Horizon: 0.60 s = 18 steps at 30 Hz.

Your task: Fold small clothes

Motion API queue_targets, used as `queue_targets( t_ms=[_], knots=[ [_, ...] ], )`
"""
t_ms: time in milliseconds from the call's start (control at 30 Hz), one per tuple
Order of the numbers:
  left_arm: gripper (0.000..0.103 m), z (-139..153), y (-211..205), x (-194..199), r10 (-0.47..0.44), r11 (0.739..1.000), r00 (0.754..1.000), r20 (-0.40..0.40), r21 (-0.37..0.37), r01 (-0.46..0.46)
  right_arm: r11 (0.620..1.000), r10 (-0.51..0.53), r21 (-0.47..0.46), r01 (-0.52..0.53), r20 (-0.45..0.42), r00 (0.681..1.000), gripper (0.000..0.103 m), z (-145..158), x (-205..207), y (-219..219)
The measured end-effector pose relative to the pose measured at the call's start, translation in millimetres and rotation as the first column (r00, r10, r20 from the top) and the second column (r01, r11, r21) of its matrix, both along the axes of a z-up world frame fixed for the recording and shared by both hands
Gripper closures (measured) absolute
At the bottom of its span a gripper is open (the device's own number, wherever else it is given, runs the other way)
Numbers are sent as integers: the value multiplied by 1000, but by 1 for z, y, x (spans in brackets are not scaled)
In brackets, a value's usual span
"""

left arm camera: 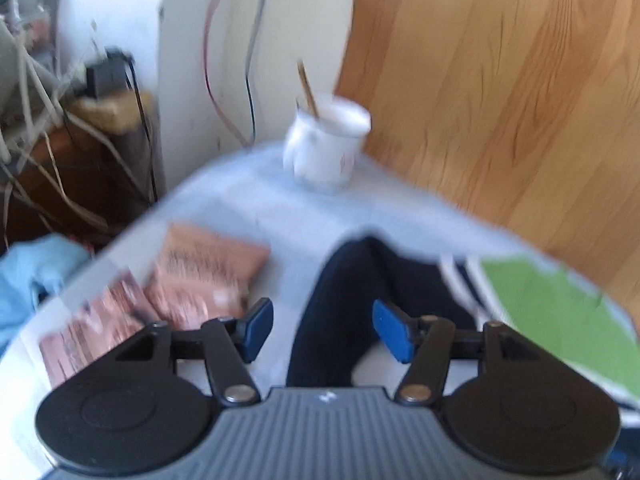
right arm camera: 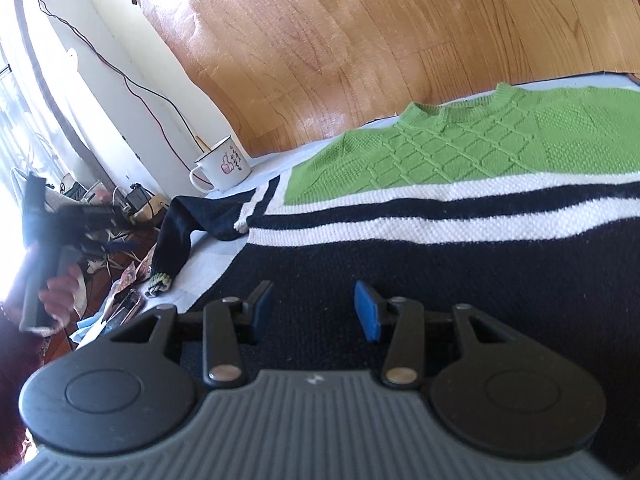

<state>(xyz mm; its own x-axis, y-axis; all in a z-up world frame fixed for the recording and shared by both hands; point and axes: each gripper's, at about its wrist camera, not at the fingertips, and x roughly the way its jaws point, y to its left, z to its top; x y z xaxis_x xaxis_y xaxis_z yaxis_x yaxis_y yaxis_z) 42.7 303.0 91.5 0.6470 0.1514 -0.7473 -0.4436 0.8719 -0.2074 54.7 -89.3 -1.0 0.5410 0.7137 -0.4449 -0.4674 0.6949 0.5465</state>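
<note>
On the pale blue sheet [right arm camera: 212, 268] lies a green, white and navy sweater [right arm camera: 440, 184], flat.

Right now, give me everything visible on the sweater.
The sweater is a knit: green upper part with a raised diamond pattern and ribbed crew neck, white and dark navy stripes below, dark navy lower body. It lies flat on the light blue sheet, neck toward the wooden headboard. Its dark sleeve is stretched out sideways, the striped cuff at the sheet's edge. Neither open gripper grips it.
</note>
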Motion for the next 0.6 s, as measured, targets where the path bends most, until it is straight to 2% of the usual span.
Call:
queue_targets(
  t_ms=[67,100,133,200,267,300,367,433,500,567,600],
  knots=[
    [51,-16,-6,7,-44,999,997,-60,-15,43,1000,1,0,-1,1,1000,55,0,0,-1],
    [76,-22,-11,11,-64,998,995,-82,-2,64,1000,0,-1,0,2,1000,55,0,0,0],
    [93,-26,-14,14,-69,997,992,-105,18,72,1000,0,-1,0,3,1000,55,0,-1,-1],
    [94,-19,-12,16,-32,999,997,-75,15,33,1000,-1,1,1,5,1000,55,0,-1,-2],
    [94,9,-14,16,-5,1000,1000,22,28,4,1000,-1,8,1,4,1000,55,0,-1,-3],
    [94,27,-19,17,-11,999,997,82,40,7,1000,0,12,0,0,1000,55,0,0,-4],
    [94,63,-41,26,-79,995,981,177,72,67,1000,0,30,1,-15,1000,55,-1,3,-7],
    [94,94,-83,41,-203,977,950,239,120,179,998,-5,56,7,-36,999,55,-2,6,-11],
    [93,114,-135,57,-347,936,899,266,163,313,996,-16,84,21,-62,998,55,-3,9,-17],
    [88,123,-195,73,-506,861,823,260,206,465,994,-25,108,34,-84,996,55,-4,11,-22],
    [79,124,-222,77,-582,813,773,252,225,538,993,-29,113,39,-89,996,55,-4,11,-23]
  ],
)
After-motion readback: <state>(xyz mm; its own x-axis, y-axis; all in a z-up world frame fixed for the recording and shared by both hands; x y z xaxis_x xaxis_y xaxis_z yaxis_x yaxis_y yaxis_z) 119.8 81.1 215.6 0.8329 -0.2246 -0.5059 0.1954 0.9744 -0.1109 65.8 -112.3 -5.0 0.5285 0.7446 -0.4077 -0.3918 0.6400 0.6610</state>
